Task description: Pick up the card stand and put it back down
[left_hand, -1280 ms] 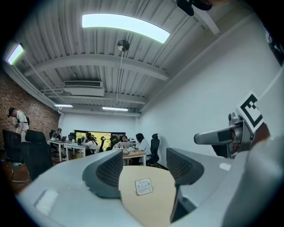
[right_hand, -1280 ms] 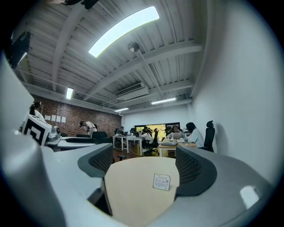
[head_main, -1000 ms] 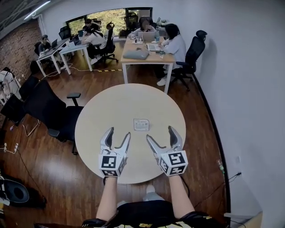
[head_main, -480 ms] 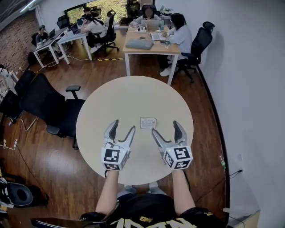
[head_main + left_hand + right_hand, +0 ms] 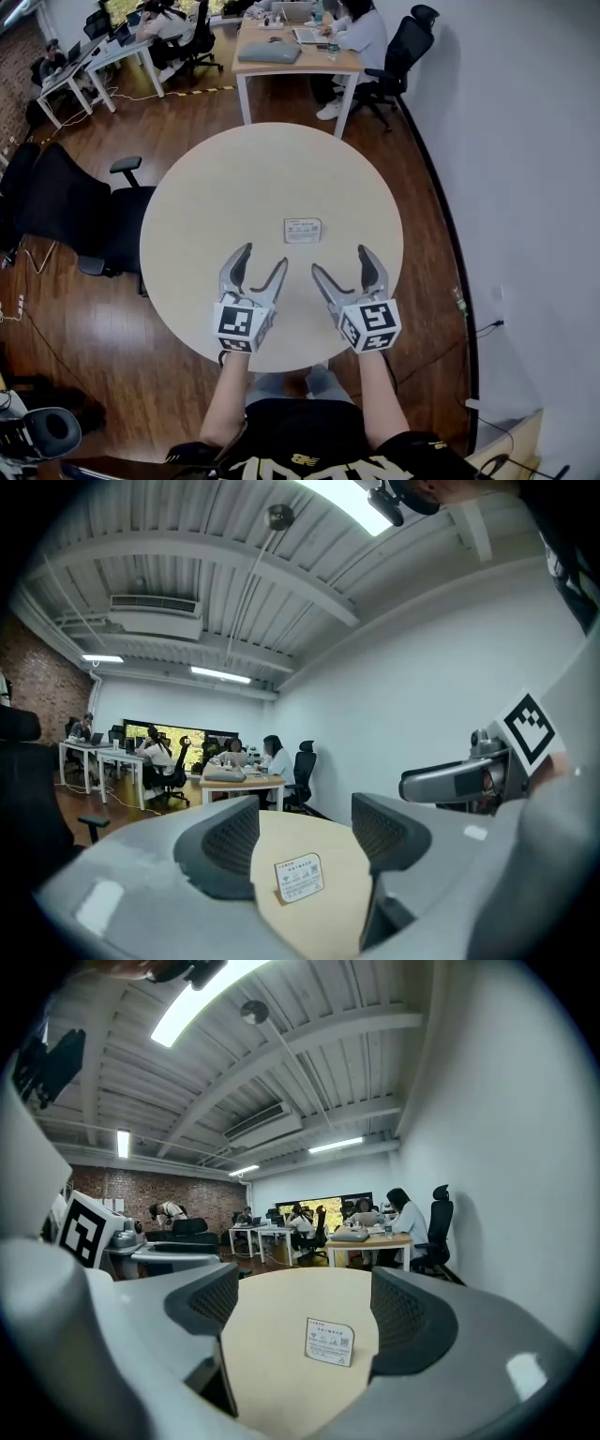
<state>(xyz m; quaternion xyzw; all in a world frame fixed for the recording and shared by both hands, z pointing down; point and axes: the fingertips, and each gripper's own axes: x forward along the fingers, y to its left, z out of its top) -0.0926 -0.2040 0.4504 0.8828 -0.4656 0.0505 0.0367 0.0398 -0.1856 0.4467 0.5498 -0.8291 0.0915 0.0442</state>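
Note:
A small white card stand (image 5: 302, 230) stands upright near the middle of the round beige table (image 5: 216, 187). It also shows between the jaws in the left gripper view, card stand (image 5: 300, 877), and in the right gripper view, card stand (image 5: 330, 1341), some way ahead of both. My left gripper (image 5: 261, 264) hovers over the table's near side, open and empty, to the near left of the stand. My right gripper (image 5: 341, 262) is level with it on the near right, also open with nothing between its jaws. Neither touches the stand.
A black office chair (image 5: 80, 211) stands close to the table's left side. Beyond the table is a desk (image 5: 286, 56) with a seated person (image 5: 361, 37) and another chair (image 5: 403, 47). A white wall (image 5: 525, 187) runs along the right.
The head view has tilted and shifted, so the table and far desks sit higher in frame. Both grippers have kept about the same place relative to the stand, jaws unchanged.

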